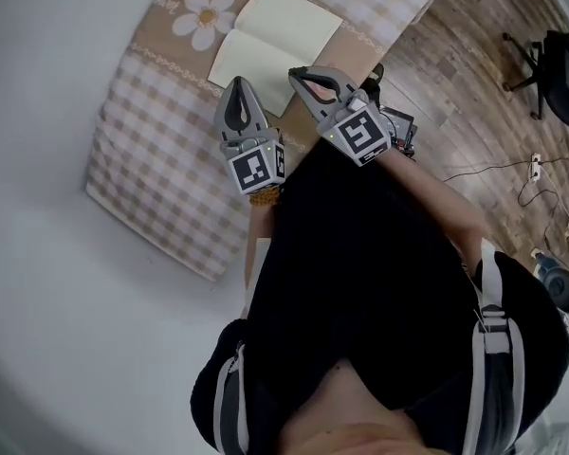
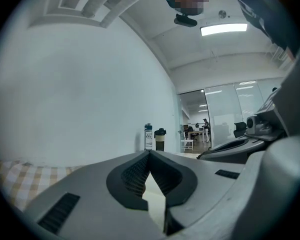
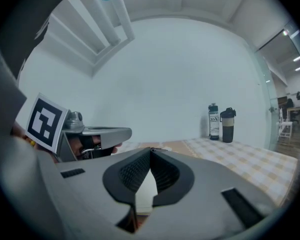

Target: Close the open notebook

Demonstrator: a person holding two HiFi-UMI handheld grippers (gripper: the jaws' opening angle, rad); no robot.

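Observation:
An open notebook with blank cream pages lies flat on the checked tablecloth, near the table's front edge. My left gripper hovers at the notebook's near left corner, jaws shut and empty. The right gripper sits over the near right page edge, also shut with nothing in it. A sliver of cream page shows through the left gripper's jaws, and the same page shows through the right one's. Both grippers point about level across the table.
Two bottles stand at the table's far side against the white wall. A daisy print marks the cloth left of the notebook. Wood floor, an office chair and cables lie to the right.

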